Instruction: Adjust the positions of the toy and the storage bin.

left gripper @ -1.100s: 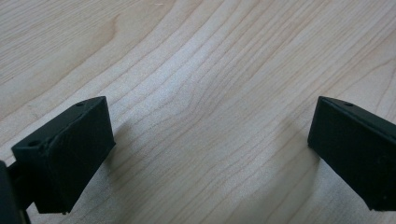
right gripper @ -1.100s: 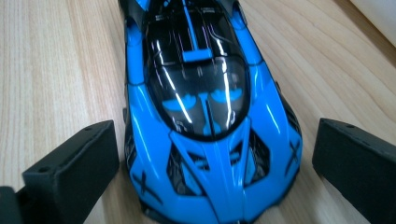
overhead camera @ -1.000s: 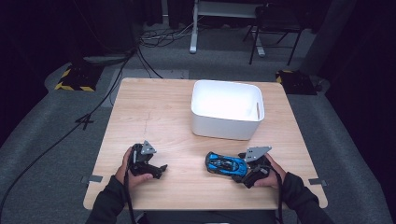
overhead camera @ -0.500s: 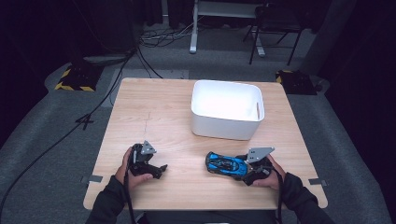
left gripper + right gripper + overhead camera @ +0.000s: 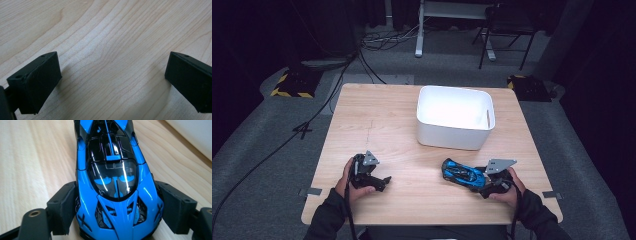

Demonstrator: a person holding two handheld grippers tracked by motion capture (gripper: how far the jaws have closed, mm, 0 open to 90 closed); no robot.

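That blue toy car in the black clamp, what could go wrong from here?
The right gripper, whose jaws have just been closing, pinches the blue toy car at one end only, so the far end might sag or twist out if lifted. The car's glossy sides could let the pads slide. The white bin stands close beyond the car, so a low carry might knock its wall.

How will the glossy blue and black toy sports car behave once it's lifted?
The glossy blue and black toy sports car looks rigid, so it should not sag. Its shiny curved flanks may slide between the right claw pads. Set down on its wheels, it would probably roll.
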